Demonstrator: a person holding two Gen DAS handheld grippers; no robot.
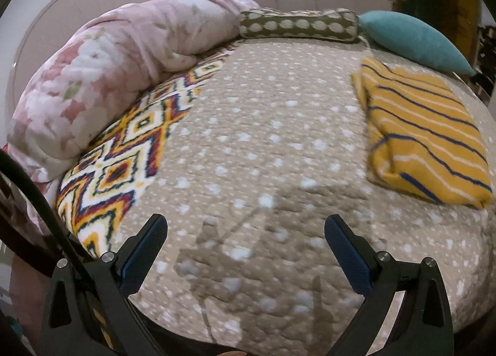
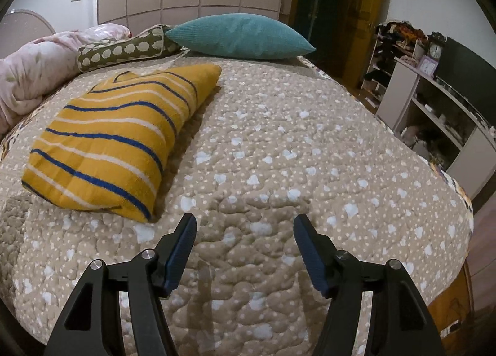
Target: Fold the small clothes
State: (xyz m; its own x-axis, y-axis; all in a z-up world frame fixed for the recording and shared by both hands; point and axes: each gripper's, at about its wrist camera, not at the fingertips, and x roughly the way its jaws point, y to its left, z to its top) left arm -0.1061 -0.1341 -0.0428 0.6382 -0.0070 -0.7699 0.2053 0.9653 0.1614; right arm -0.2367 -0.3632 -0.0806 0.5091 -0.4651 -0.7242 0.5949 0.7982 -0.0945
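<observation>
From your left wrist camera, your left tool point(image 1: 245, 226) hangs over the bed with its two fingers spread wide and nothing between them; its shadow falls on the beige dotted quilt point(image 1: 263, 126) just ahead. The folded yellow striped garment point(image 1: 424, 136) lies flat on the quilt, well ahead and to the right of your fingers, apart from them. Along the left side of the bed you have a bunched pink floral comforter point(image 1: 102, 77), and beside it a strip of zigzag-patterned blanket point(image 1: 124, 167) shows where the quilt ends. At the far edge sit an olive bolster with pale spots point(image 1: 297, 26) and, next to it, a teal pillow point(image 1: 415, 40). This view is a little blurred.

From your right wrist camera, your right tool point(image 2: 245, 226) is likewise spread apart and holds nothing, poised above the quilt point(image 2: 310, 154). The yellow striped garment point(image 2: 121, 139) lies ahead and to the left, its near corner close to your left-hand finger but not touching it. Behind it you see the olive bolster point(image 2: 124, 49) and the teal pillow point(image 2: 238, 35), with the pink comforter point(image 2: 37, 71) at the far left. Off the bed's right side stands a white shelf unit point(image 2: 434, 108) with a small clock point(image 2: 435, 49) on top.
</observation>
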